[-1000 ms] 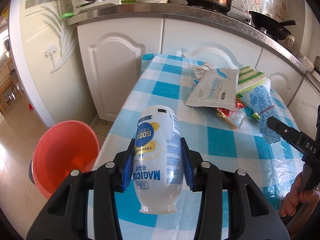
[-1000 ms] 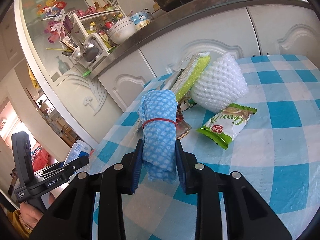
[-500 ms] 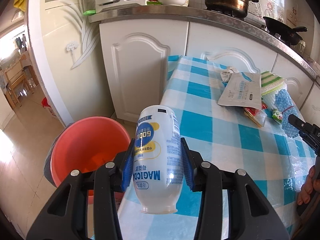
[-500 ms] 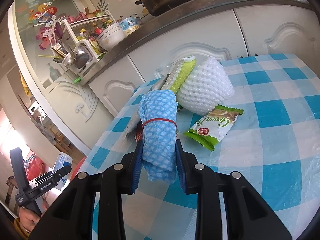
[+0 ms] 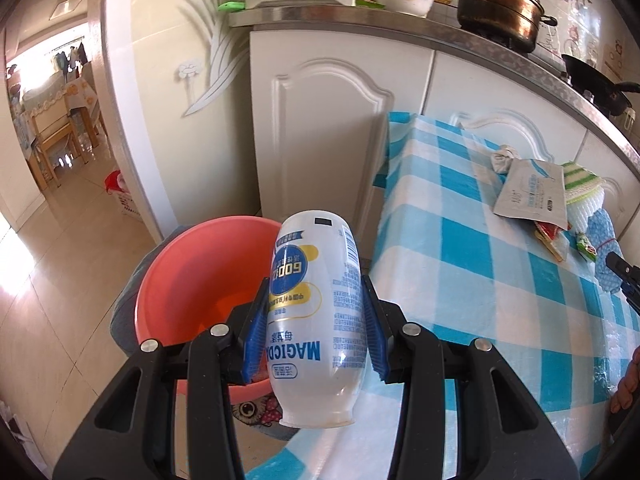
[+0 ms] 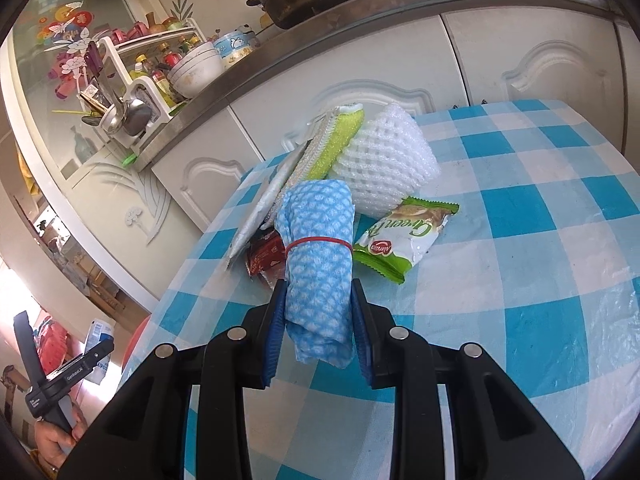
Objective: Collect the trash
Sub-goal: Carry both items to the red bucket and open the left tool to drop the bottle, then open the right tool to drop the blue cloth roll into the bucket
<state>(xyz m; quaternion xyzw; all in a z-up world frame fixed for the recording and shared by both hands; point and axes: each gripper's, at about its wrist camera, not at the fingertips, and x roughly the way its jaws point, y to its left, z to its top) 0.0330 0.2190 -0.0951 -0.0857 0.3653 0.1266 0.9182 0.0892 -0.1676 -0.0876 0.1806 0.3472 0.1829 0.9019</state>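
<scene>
My left gripper (image 5: pixel 316 332) is shut on a white plastic bottle (image 5: pixel 316 300) with a blue and yellow label, held upside down at the table's left edge, beside and above an orange basin (image 5: pixel 192 280) on the floor. My right gripper (image 6: pixel 318 320) is shut on a rolled blue-and-white cloth (image 6: pixel 320 256) bound with a red rubber band, over the blue checked tablecloth (image 6: pixel 520 280). A green snack wrapper (image 6: pixel 404 236), a white foam net (image 6: pixel 384 164), a red wrapper (image 6: pixel 264 256) and a silver pouch (image 6: pixel 268 204) lie just beyond it.
A green-and-white sponge cloth (image 6: pixel 336 140) leans on the foam net. White kitchen cabinets (image 5: pixel 332 128) stand behind the table, with a pot (image 5: pixel 500 4), bowls and a dish rack on the counter. The left gripper shows low left in the right wrist view (image 6: pixel 80 368).
My left gripper has carried the bottle leftward off the table toward the orange basin, which now fills more of the view. My right gripper keeps the blue cloth roll and has shifted slightly.
</scene>
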